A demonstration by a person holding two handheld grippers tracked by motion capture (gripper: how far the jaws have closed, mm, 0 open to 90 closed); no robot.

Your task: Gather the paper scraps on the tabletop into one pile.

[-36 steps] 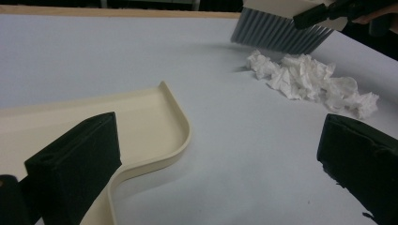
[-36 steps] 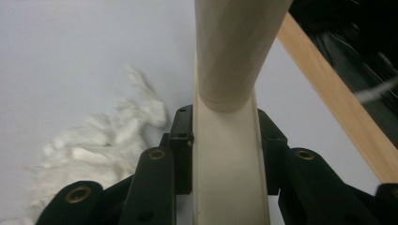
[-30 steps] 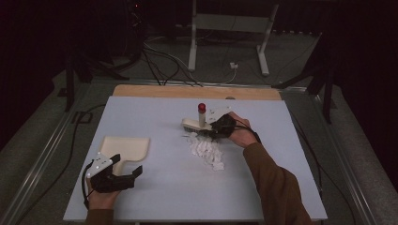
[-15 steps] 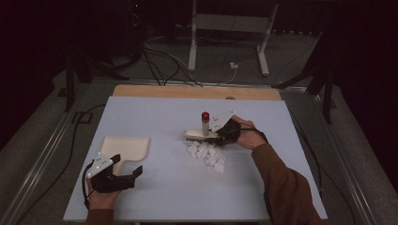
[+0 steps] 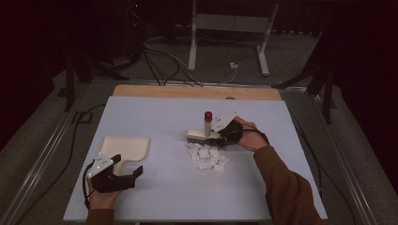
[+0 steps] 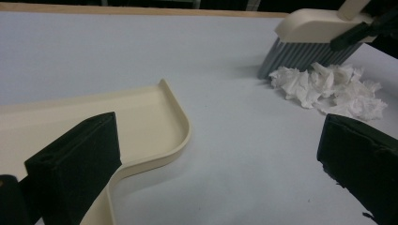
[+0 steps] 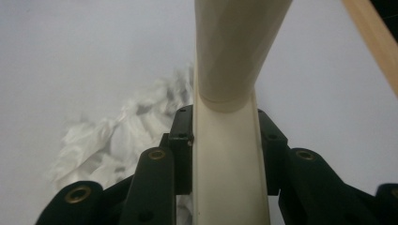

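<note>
Right gripper (image 5: 220, 136) clamped on brush (image 5: 202, 136) body, jaws pinching cream block from both sides, clear in right gripper view (image 7: 225, 159). Left gripper (image 5: 123, 171) released, jaws wide apart, nothing btwn them; left gripper view has its two black pads at either edge w/ bare table in the gap (image 6: 225, 154).

Largest to smallest:

Table (image 5: 155, 117): pale blue-grey top, wood strip along far edge. Fills most of high view.

Person: right forearm in brown sleeve (image 5: 286, 187) comes in from bottom right, hand wrapped round right gripper. Left hand (image 5: 101, 199) at bottom left holding left gripper.

Dustpan (image 5: 126, 147): cream, flat on table, left-front area. Left gripper sits right at its near edge; whether the pads touch it, can't tell. In left gripper view the pan's curved lip (image 6: 180, 117) runs past the left pad.

Brush: cream block, grey bristles (image 6: 300, 56) down on table, handle standing upright w/ red tip (image 5: 208, 114). Located centre-right, well apart from dustpan. Bristles just beside/touching far edge of paper pile.

Paper scraps (image 5: 207, 157): small heap of crumpled white bits, near side of brush, approx table centre. Also seen in left gripper view (image 6: 328, 89) under brush, and blurred beside the jaws in right gripper view (image 7: 117, 136).
</note>
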